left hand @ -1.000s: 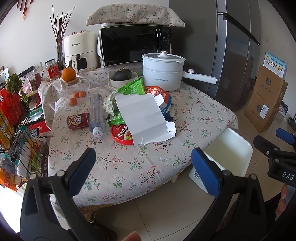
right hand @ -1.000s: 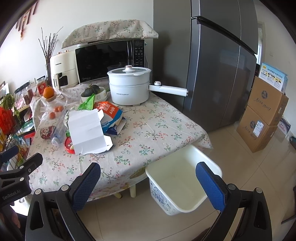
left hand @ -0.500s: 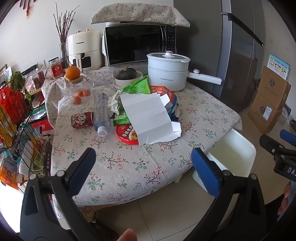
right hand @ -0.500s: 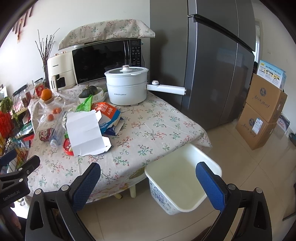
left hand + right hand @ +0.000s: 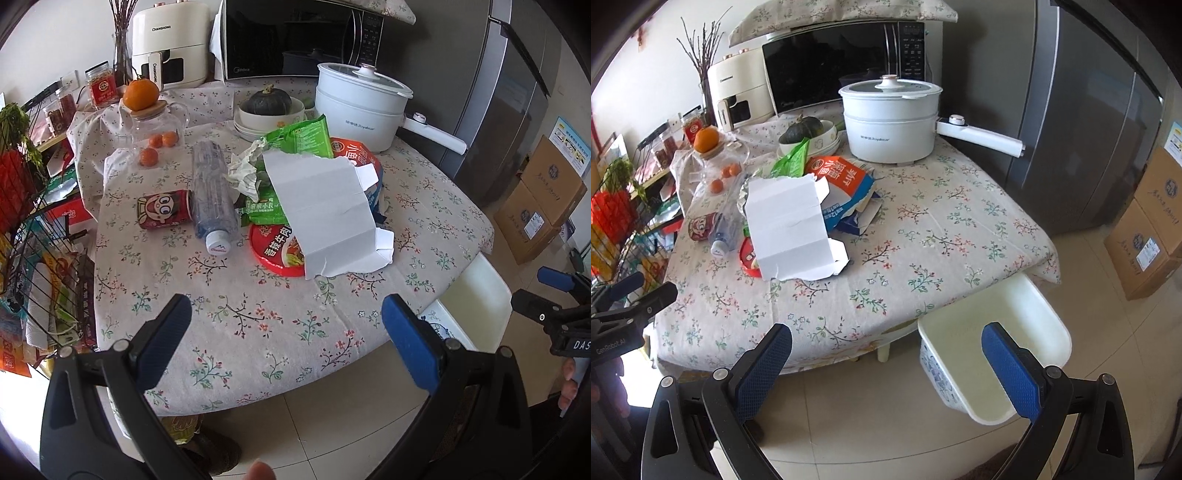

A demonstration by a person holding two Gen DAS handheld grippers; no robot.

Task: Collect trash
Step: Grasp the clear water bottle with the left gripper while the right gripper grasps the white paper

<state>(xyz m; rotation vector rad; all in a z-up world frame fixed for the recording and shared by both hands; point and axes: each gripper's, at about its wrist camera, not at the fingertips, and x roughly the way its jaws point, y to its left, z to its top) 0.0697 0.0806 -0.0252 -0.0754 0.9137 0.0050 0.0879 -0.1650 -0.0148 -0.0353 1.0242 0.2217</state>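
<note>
Trash is heaped mid-table: a torn white carton (image 5: 328, 210) (image 5: 788, 225) over a red round lid (image 5: 275, 251), green wrappers (image 5: 303, 138), a crumpled tissue (image 5: 243, 171), an orange-and-blue bag (image 5: 846, 184), a lying plastic bottle (image 5: 212, 195) and a red can (image 5: 162, 208). A white bin (image 5: 993, 354) (image 5: 476, 306) stands on the floor at the table's right corner. My left gripper (image 5: 286, 332) is open, short of the table's front edge. My right gripper (image 5: 886, 362) is open above the floor beside the bin.
A white pot (image 5: 358, 107) with a long handle, a bowl holding a squash (image 5: 267, 103), a glass jar with an orange (image 5: 142, 96), a microwave (image 5: 846, 64) and air fryer (image 5: 170, 40) stand at the back. Wire rack (image 5: 33, 236) left; fridge (image 5: 1089, 129) and cardboard boxes (image 5: 1152, 229) right.
Both grippers have moved closer to the table and tilted down; the trash pile and bin appear larger. Both stay open and nothing on the table has moved.
</note>
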